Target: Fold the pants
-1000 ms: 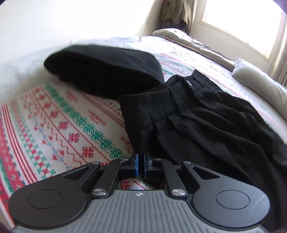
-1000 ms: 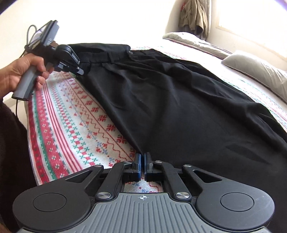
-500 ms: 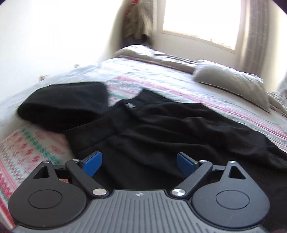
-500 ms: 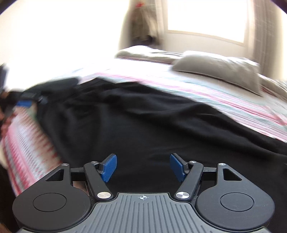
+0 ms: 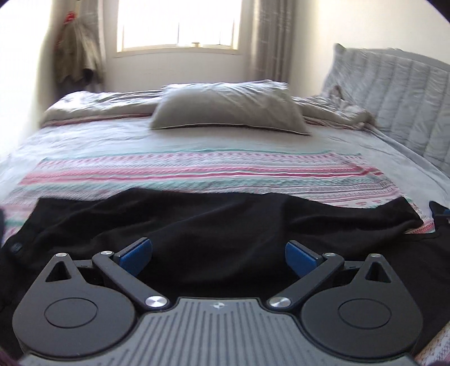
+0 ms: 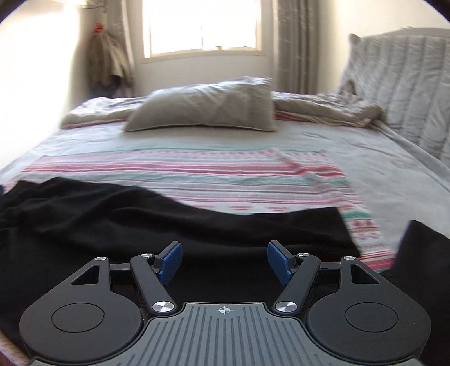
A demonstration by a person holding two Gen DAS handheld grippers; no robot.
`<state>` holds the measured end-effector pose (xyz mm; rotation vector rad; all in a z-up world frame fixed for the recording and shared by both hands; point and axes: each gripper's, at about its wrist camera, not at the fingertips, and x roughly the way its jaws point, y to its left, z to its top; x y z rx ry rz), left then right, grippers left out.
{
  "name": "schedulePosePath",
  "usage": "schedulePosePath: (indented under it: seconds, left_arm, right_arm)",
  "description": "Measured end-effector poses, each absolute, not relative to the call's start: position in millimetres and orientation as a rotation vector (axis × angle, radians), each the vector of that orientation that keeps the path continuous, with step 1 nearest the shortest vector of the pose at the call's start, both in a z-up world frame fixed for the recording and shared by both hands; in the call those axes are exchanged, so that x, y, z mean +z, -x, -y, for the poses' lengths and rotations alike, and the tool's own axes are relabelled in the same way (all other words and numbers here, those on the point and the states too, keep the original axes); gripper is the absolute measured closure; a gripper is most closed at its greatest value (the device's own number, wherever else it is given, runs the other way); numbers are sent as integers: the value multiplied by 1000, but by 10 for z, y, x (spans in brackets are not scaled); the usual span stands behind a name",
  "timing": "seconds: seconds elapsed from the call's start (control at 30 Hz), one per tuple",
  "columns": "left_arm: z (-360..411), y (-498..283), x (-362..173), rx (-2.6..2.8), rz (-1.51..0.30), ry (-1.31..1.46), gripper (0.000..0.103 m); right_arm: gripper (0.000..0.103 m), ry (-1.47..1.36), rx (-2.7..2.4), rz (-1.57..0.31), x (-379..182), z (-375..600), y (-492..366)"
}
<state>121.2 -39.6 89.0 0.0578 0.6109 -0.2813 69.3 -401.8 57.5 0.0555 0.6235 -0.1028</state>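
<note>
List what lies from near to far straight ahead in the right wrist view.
right gripper → black pants → striped blanket → grey pillow → window

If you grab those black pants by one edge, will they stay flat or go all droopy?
Probably droopy: the black pants lie in soft wrinkles on the striped blanket. They'd likely drag and bunch if pushed, not slide stiffly.
</note>
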Motion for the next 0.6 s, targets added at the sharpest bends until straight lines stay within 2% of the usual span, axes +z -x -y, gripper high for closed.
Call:
schedulePosePath:
  seconds: [0.23, 0.47, 0.6]
  left_arm:
    - [1038, -2097, 615, -399, -602, -263, 0]
    - [1312, -2745, 216, -456, -606, -530, 0]
    - [1306, -3119, 150, -502, -652, -511, 8]
  right_arm:
    - [36, -75, -239, -692, 363, 4909, -1105]
    - [40, 46, -183, -789, 41, 5077, -1509]
    - [43, 103, -99, -819, -64, 5059, -1697]
